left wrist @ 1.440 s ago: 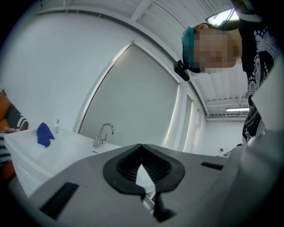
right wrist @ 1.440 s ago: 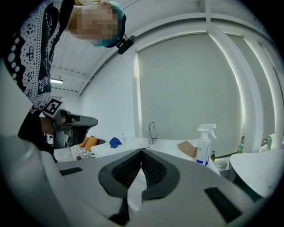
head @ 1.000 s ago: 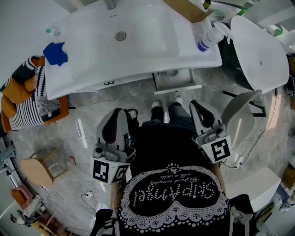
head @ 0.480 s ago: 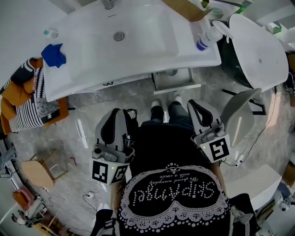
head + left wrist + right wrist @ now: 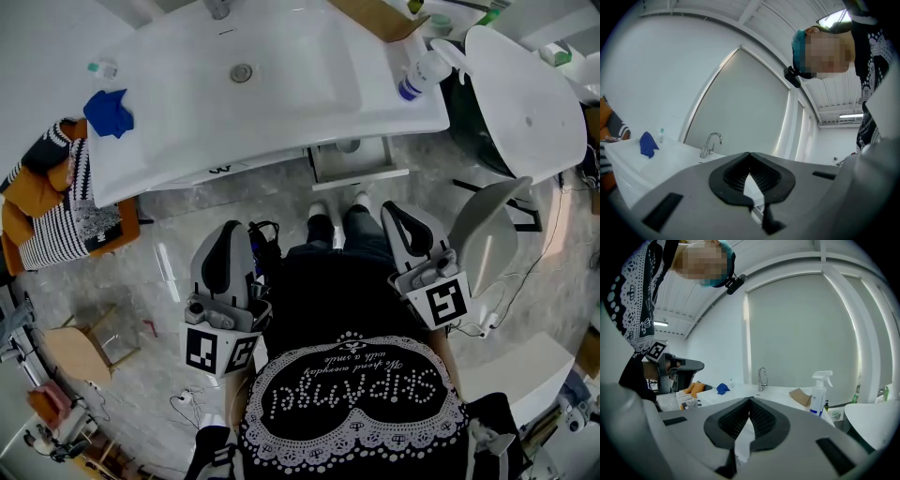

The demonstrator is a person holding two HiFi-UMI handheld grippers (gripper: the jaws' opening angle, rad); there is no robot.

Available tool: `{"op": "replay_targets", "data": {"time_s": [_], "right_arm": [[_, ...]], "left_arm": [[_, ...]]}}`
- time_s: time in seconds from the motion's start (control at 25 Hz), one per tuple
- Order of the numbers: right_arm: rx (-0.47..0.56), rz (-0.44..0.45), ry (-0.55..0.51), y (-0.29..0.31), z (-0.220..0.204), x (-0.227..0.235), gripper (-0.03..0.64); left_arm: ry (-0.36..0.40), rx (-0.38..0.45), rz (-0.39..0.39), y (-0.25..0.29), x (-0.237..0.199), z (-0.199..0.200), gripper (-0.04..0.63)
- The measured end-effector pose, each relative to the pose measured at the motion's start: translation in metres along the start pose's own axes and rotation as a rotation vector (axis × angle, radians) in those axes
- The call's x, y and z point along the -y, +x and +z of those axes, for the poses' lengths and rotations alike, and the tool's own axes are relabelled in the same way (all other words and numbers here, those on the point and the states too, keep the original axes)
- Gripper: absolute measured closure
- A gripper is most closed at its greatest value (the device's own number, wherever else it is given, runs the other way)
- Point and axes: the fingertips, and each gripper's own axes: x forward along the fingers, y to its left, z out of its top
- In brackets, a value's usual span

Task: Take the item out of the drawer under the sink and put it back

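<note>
Right gripper view shows spray bottle [image 5: 818, 397] on sink [image 5: 776, 391]; left doesn't.

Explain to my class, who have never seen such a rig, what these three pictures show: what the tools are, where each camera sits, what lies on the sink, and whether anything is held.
There is no robot here. A person stands at a white sink and holds a left gripper and a right gripper, each with two jaws. The top-down picture comes from a camera on the person's head. The other two come from cameras riding on the grippers, each looking along its own jaws. On the sink are a blue cloth, a spray bottle and a piece of cardboard. The drawer below it is pulled out. Both pairs of jaws are shut and hold nothing.
</note>
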Motion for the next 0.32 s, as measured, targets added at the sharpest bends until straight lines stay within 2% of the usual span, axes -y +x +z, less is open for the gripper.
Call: {"op": "replay_targets", "data": {"time_s": [0.32], "right_arm": [[0.002, 0.002, -0.001, -0.0011, -0.0002, -0.0002, 0.598]], "left_arm": [[0.002, 0.004, 0.0, -0.0013, 0.002, 0.0001, 0.591]]}}
